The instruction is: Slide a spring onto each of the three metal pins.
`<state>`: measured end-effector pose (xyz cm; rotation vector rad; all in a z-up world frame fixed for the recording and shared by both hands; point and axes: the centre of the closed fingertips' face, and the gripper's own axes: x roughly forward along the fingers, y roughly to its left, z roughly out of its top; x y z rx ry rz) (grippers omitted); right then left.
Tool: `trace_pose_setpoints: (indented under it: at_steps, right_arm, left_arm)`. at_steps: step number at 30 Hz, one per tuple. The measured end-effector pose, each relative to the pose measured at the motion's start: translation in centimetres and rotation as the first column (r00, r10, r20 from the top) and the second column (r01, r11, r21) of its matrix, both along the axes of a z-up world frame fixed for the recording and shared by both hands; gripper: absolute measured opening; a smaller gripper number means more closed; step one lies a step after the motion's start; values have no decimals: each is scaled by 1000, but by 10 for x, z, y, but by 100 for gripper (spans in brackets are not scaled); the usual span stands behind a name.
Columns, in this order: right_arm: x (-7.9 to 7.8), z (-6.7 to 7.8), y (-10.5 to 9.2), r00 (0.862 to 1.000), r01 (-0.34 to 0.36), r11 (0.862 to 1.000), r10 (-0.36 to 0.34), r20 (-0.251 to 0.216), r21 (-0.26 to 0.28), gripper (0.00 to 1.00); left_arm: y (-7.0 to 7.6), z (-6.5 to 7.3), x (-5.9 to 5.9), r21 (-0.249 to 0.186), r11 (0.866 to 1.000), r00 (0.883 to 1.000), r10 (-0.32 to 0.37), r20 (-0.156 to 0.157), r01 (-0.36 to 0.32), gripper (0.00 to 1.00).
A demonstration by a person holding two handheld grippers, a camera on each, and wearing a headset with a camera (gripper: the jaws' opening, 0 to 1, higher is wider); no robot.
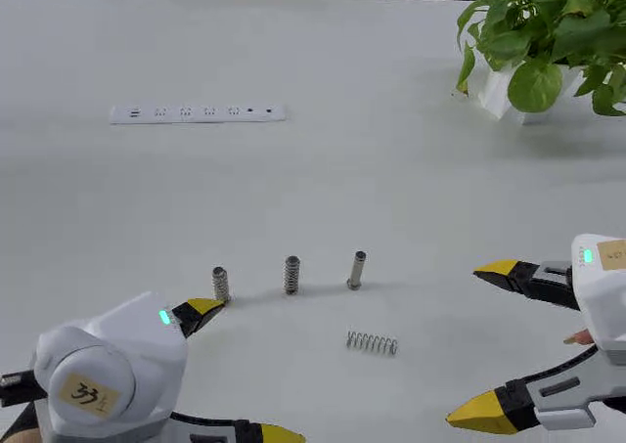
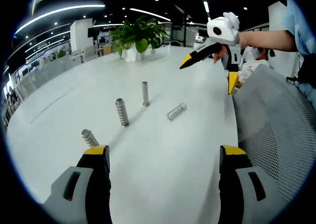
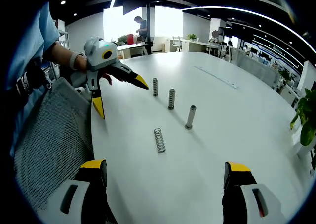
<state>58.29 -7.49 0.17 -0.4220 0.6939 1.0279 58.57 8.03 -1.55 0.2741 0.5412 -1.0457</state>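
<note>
Three metal pins stand upright in a row on the white table. The left pin [image 1: 221, 284] and the middle pin [image 1: 291, 275] each carry a spring. The right pin [image 1: 357, 270] is bare. A loose spring [image 1: 372, 342] lies flat just in front of it. My left gripper [image 1: 240, 370] is open near the table's front left, one yellow tip close beside the left pin [image 2: 89, 137]. My right gripper [image 1: 494, 340] is open at the right, apart from the loose spring [image 3: 159, 139], with nothing between its fingers.
A white power strip [image 1: 198, 113] lies at the back left. A potted green plant [image 1: 543, 42] stands at the back right corner. A grey mesh chair back [image 3: 54, 150] sits at the table's near edge by the person.
</note>
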Motion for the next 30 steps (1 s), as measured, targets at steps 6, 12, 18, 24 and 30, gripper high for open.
trace_pose_setpoints:
  at_steps: [6,12,18,24,30]
  right_arm:
    - [-4,1,1,1000,16,1000,-16,4,22,99]
    - [-9,1,-7,999,37,999,-37,2,28,99]
    - [-15,-3,-17,998,60,998,-60,-7,29,99]
    - [-21,-5,-21,996,88,995,-87,-19,45,99]
    - [-21,-5,-21,991,133,988,-132,-25,83,99]
  left_arm:
    - [-22,0,-1,5,997,997,-78,15,78,86]
    - [-37,-6,1,18,990,991,-137,11,137,81]
    - [-48,-11,6,54,978,979,-202,6,202,71]
    - [-57,-19,10,86,967,971,-238,-20,239,63]
    - [-67,-27,9,121,945,953,-301,-35,303,55]
